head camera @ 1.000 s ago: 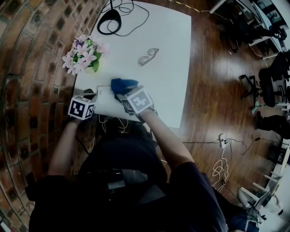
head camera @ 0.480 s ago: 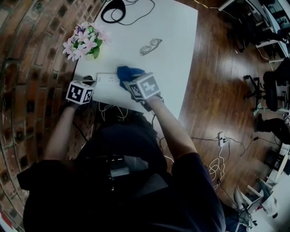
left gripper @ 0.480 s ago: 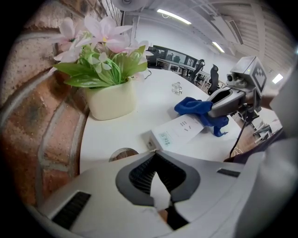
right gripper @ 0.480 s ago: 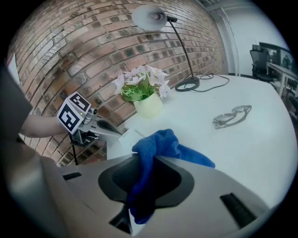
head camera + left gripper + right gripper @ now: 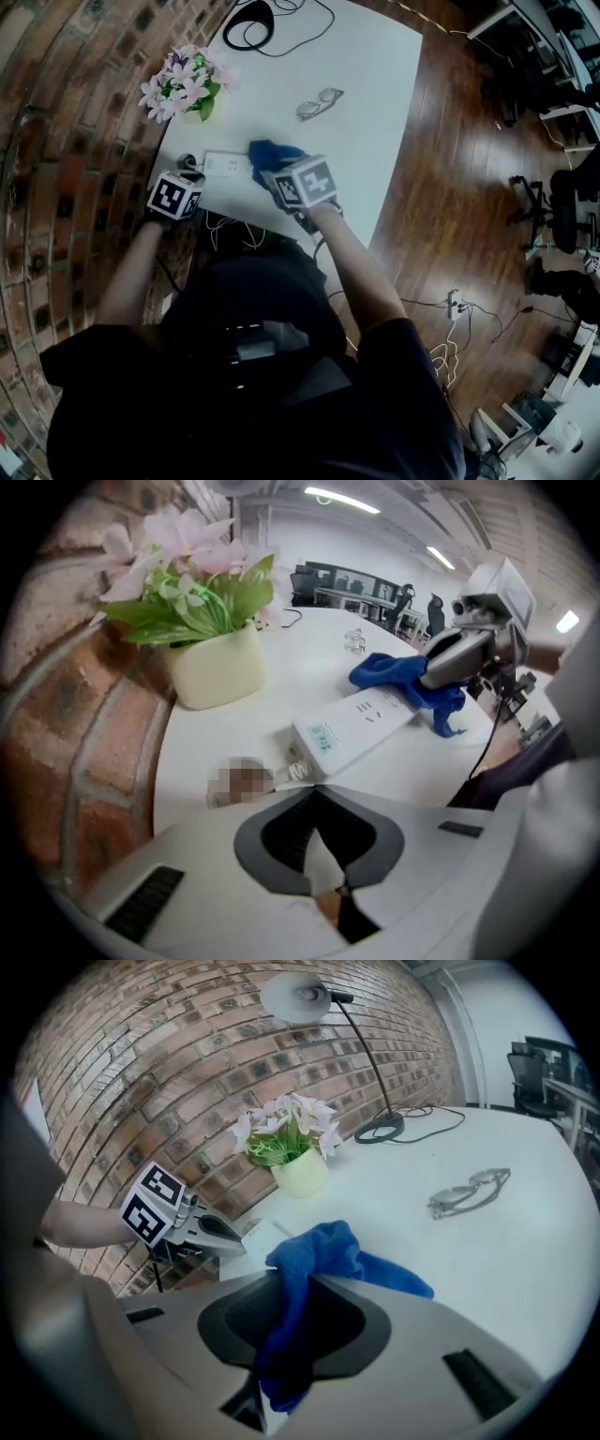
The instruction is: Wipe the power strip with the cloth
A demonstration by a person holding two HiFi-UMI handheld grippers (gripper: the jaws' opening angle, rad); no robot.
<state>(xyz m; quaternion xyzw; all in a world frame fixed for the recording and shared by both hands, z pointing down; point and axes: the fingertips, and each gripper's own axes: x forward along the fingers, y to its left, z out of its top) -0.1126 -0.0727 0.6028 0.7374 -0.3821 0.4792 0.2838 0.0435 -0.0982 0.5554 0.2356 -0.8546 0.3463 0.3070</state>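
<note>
Our right claw (image 5: 281, 1354) was clamped on the cloth (image 5: 323, 1251), our left claw (image 5: 328, 874) closed near the power strip (image 5: 361, 726), which we feared could slide under wiping.

on the white table (image 5: 375, 84) we see a pot of pink flowers (image 5: 185, 84) at ten o'clock, a black lamp base (image 5: 248, 30) at twelve, glasses (image 5: 320, 103) at one, a brick wall (image 5: 56, 159) at nine, and office chairs (image 5: 565, 202) on the wooden floor (image 5: 450, 169) at three.
</note>
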